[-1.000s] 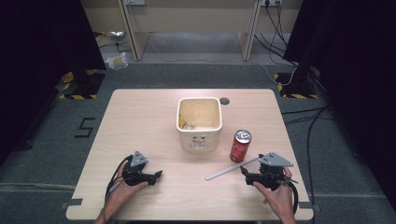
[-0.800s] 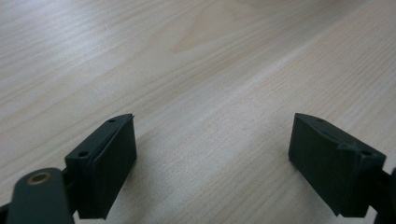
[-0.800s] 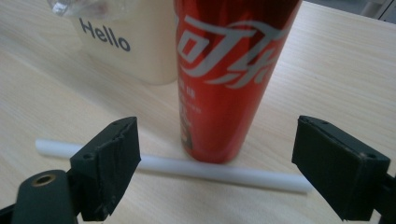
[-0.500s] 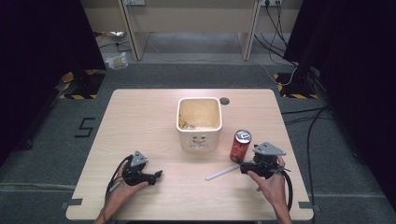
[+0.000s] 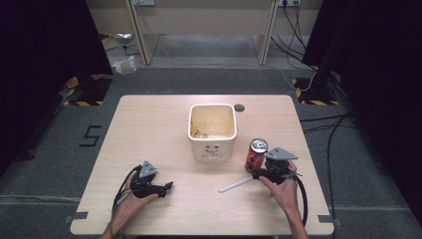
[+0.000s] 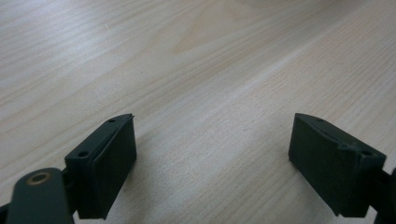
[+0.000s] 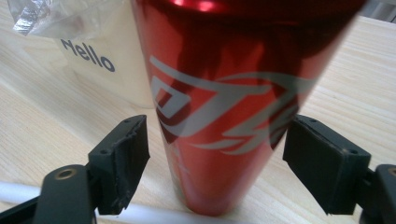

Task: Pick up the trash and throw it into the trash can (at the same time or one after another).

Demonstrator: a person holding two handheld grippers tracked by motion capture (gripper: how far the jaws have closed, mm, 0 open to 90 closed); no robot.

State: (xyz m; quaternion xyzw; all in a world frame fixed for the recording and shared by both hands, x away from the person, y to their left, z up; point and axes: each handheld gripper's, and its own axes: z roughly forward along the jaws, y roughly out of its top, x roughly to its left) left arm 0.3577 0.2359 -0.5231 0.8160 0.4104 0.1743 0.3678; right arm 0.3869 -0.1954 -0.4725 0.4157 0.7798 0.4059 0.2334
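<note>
At the left of the table (image 5: pixel 149 124) the left gripper (image 5: pixel 168 186) lies low over bare wood in the person's left hand (image 5: pixel 130 199), in the same spot as a second ago; its jaws stand wide apart with nothing between them, as the left gripper view confirms. Nothing on that side bears on the work. At centre stands a cream tub (image 5: pixel 212 130), open-topped, with scraps in its bottom and a face printed on its near wall; the right gripper view reads "Hello" on its side and shows clear wrapping at its rim. Just right of the tub, apart from it, the red can (image 5: pixel 256 155) stands upright. A white stick (image 5: pixel 238 183) lies flat on the wood in front of the can, running left from the right gripper (image 5: pixel 257 174). The change is on this side: the right gripper, which a second ago sat back from the can at the near right, has moved up to it, and its jaws have just been closing. In the right gripper view the can (image 7: pixel 224 107) now stands between the jaws, with a gap showing at each pad, so no grip is made yet. Judged from this, a grasp of the can is imminent. The stick passes under the left jaw and may be nudged; the tub stands close enough to limit any swing leftward.
</note>
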